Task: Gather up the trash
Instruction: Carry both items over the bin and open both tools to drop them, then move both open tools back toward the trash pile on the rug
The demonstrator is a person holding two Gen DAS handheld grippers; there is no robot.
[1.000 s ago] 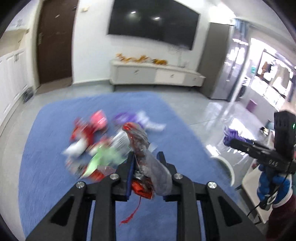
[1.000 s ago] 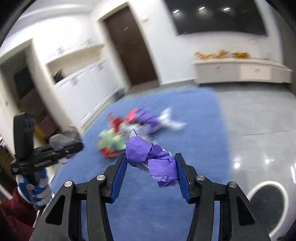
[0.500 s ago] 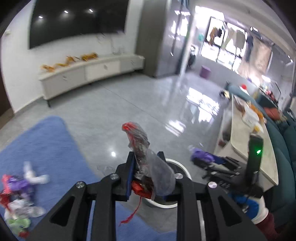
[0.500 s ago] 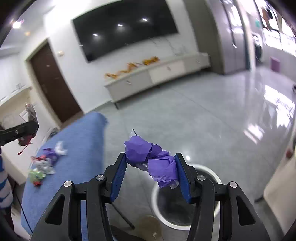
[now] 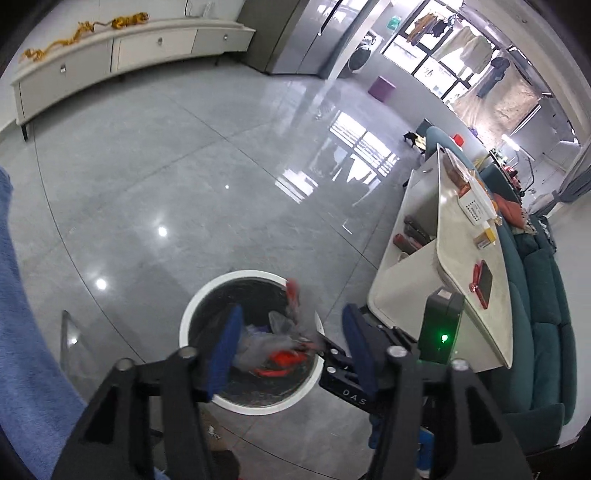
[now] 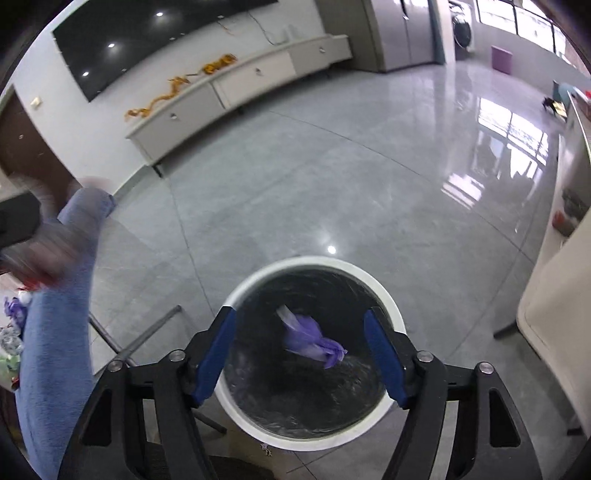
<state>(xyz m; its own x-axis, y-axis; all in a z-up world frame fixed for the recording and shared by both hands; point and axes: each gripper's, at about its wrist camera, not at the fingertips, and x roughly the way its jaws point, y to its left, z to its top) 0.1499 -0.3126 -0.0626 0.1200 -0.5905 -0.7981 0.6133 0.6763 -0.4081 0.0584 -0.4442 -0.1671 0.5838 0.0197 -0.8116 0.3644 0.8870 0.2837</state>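
both hand-held grippers hang over a round white bin (image 6: 388, 299) lined with a black bag, standing on the glossy grey tiled floor (image 5: 184, 166).

the left hand-held gripper (image 5: 290, 347) has its blue-padded fingers (image 5: 225, 343) spread wide apart, clamping nothing. between them, blurred, a clear and red wrapper (image 5: 291, 325) is loose above the bin's mouth, touching neither pad as far as the blur allows. more red and grey scraps (image 5: 280, 360) show lower inside the bin. in this view the right hand-held gripper's black body with a green light (image 5: 443, 336) reaches in from the right, just beside the bin rim.

the right hand-held gripper (image 6: 301, 354) is likewise wide apart and holds nothing. a crumpled purple wad (image 6: 310, 341) sits free in the gap between its fingers, inside the bin's dark opening and clear of both pads.

a blue rug (image 6: 55, 332) lies to the left of the bin, with a small heap of leftover trash (image 6: 13, 321) at its far edge. a pale table (image 5: 472, 258) carrying boxes and small items stands to the right, with a teal sofa (image 5: 535, 314) behind it. a long white cabinet (image 6: 240, 81) runs along the far wall under a dark screen (image 6: 147, 33).
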